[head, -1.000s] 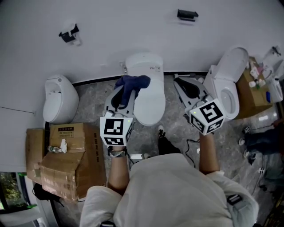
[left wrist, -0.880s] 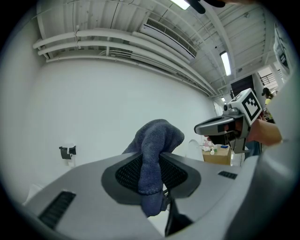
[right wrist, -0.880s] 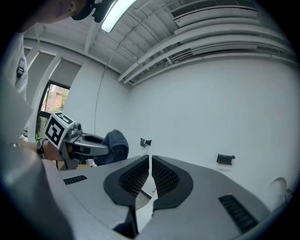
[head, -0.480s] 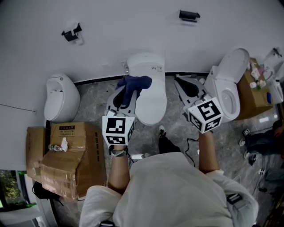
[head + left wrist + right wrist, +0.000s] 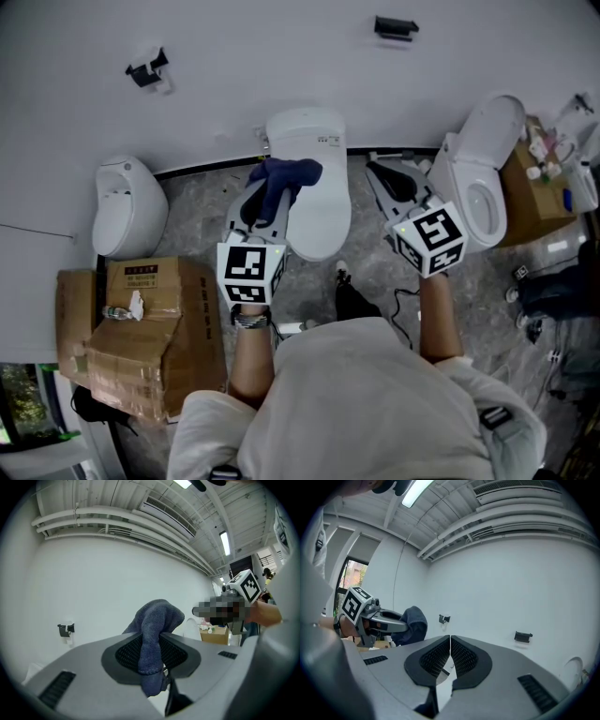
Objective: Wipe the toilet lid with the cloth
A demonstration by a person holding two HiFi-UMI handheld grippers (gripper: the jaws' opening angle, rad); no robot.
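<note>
Blue cloth (image 5: 158, 616) pinched in left gripper (image 5: 157, 665) jaws near the toilet lid (image 5: 317, 211); right gripper (image 5: 450, 648) jaws pressed together, empty; wiping seemingly not started.

The mottled grey floor (image 5: 192, 202) bore a toilet (image 5: 317, 220) between the left gripper (image 5: 262, 199) and right gripper (image 5: 374, 172), cardboard boxes (image 5: 141, 328) left of both, and possibly a cable (image 5: 403, 306).

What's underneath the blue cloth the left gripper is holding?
In the head view the blue cloth, clamped in the left gripper, overlaps the left edge of the closed toilet lid and grey floor. Contact with the lid is hidden.
</note>
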